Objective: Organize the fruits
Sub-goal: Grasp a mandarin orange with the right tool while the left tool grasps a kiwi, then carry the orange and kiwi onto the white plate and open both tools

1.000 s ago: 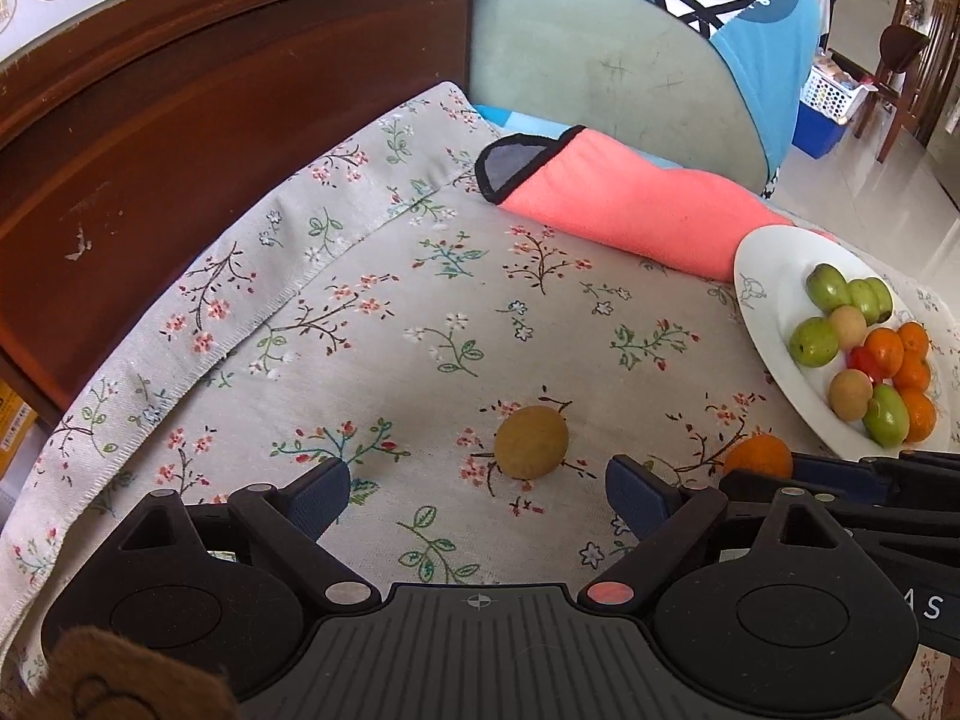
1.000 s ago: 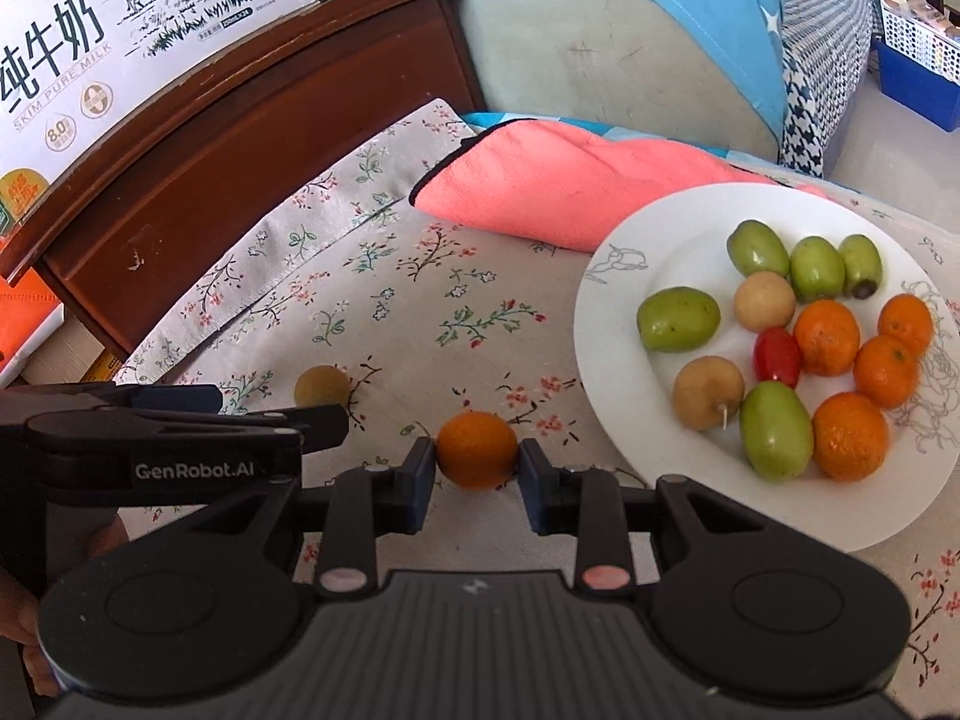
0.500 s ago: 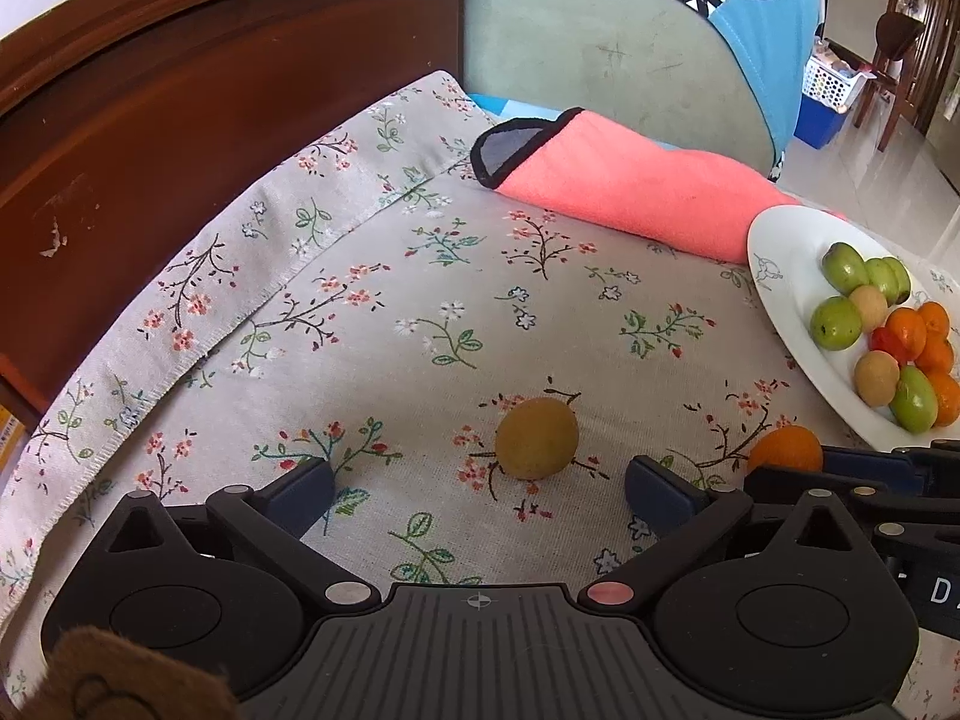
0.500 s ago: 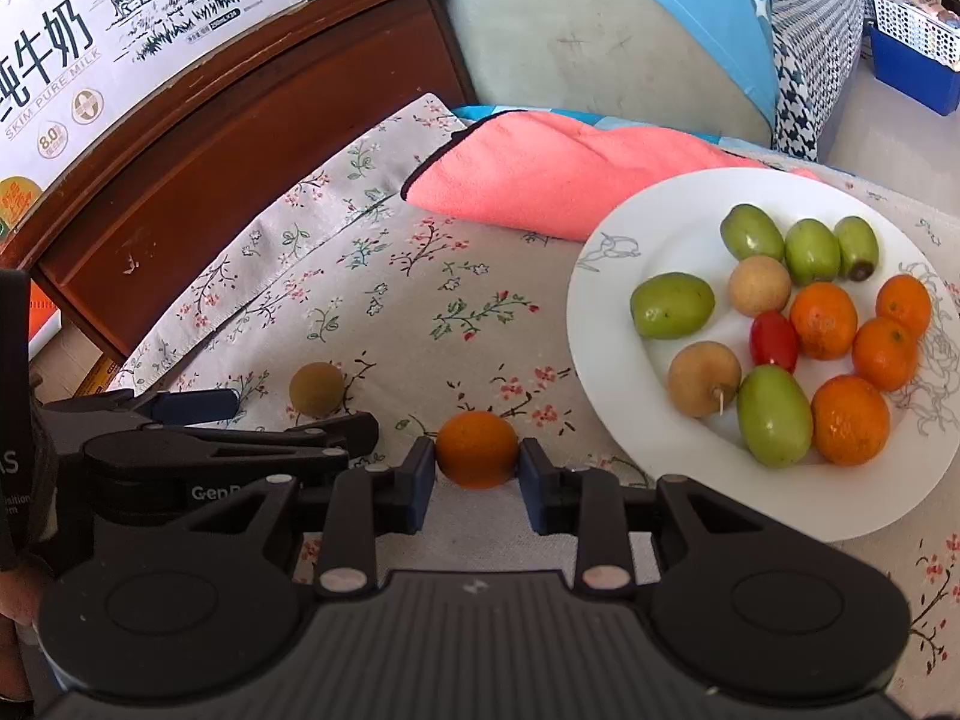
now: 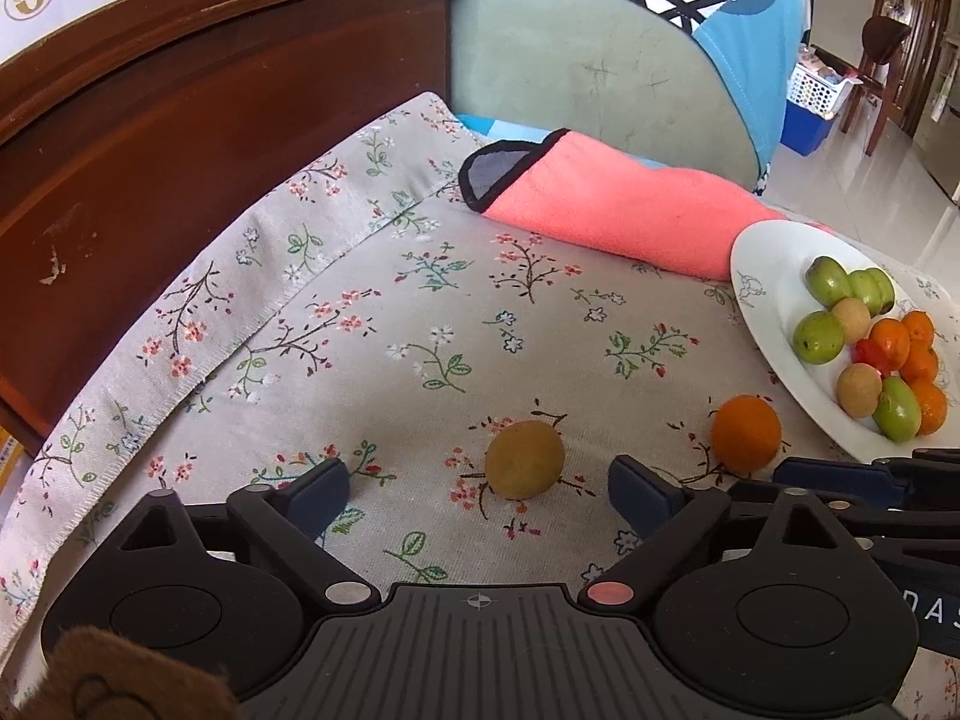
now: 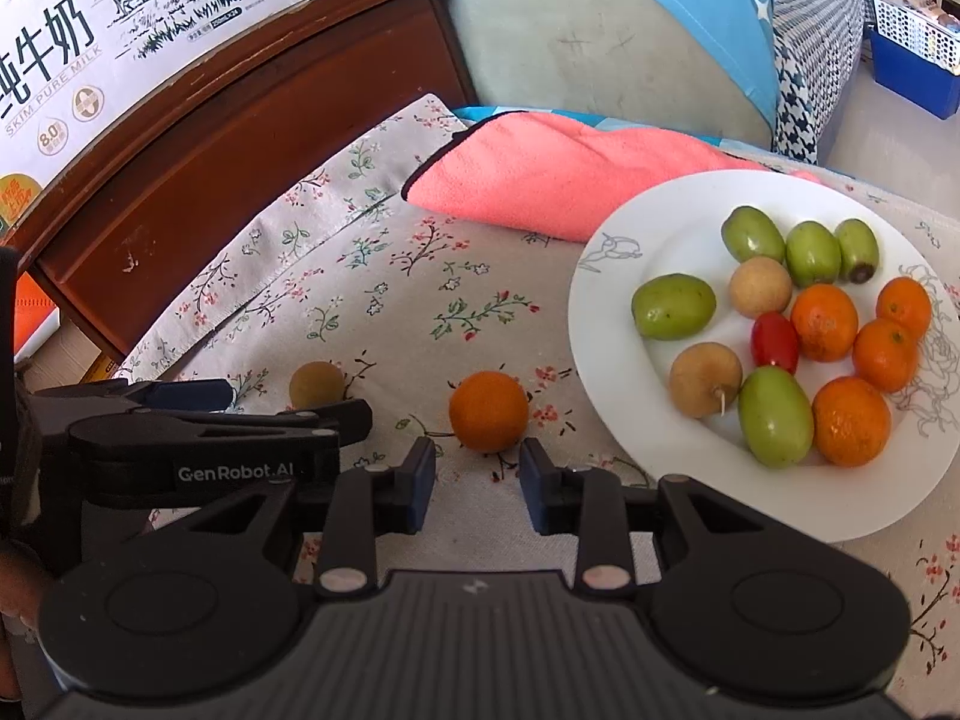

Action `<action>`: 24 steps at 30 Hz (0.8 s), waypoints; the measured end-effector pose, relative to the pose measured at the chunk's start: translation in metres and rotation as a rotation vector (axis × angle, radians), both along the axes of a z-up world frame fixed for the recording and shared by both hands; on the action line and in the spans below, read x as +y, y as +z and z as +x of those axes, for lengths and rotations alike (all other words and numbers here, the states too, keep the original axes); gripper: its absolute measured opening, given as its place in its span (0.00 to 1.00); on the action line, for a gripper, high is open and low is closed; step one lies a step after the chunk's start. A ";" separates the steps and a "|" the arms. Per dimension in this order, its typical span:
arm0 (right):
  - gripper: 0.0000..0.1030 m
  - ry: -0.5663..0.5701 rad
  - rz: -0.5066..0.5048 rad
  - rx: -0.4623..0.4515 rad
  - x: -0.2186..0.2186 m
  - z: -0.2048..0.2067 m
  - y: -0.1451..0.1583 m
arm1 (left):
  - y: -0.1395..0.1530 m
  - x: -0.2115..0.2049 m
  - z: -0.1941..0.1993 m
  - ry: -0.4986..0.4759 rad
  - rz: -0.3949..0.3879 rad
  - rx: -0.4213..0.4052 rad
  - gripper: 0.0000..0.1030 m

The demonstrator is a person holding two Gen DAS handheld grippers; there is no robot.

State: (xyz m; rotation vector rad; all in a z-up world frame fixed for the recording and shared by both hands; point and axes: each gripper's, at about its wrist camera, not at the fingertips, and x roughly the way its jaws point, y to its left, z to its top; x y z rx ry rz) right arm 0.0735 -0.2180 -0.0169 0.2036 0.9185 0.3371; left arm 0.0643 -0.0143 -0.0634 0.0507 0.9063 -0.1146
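Now right claw (image 6: pixel 471 483) sitting released behind orange (image 6: pixel 489 411), not touching; left claw (image 5: pixel 477 489) gaping wide, framing brown fruit (image 5: pixel 524 459) on floral cloth (image 5: pixel 420 324).

A small round orange tangerine (image 6: pixel 489 411) and a dull yellow-brown round fruit (image 5: pixel 524 459) lay mid-frame; a white plate (image 6: pixel 606 324) of mixed fruits sat right.
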 end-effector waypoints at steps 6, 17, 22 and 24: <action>0.31 0.001 0.004 -0.018 0.000 -0.001 0.003 | 0.000 -0.008 -0.004 -0.050 0.030 -0.035 0.59; 0.33 -0.026 0.007 -0.047 0.001 0.009 0.003 | 0.007 -0.004 -0.005 -0.044 -0.016 -0.045 0.25; 0.36 -0.019 -0.006 -0.047 0.006 0.012 -0.002 | 0.008 -0.002 -0.004 -0.031 -0.025 -0.040 0.25; 0.35 -0.013 -0.008 -0.053 0.007 0.012 -0.003 | 0.010 -0.001 -0.004 -0.025 -0.023 -0.044 0.25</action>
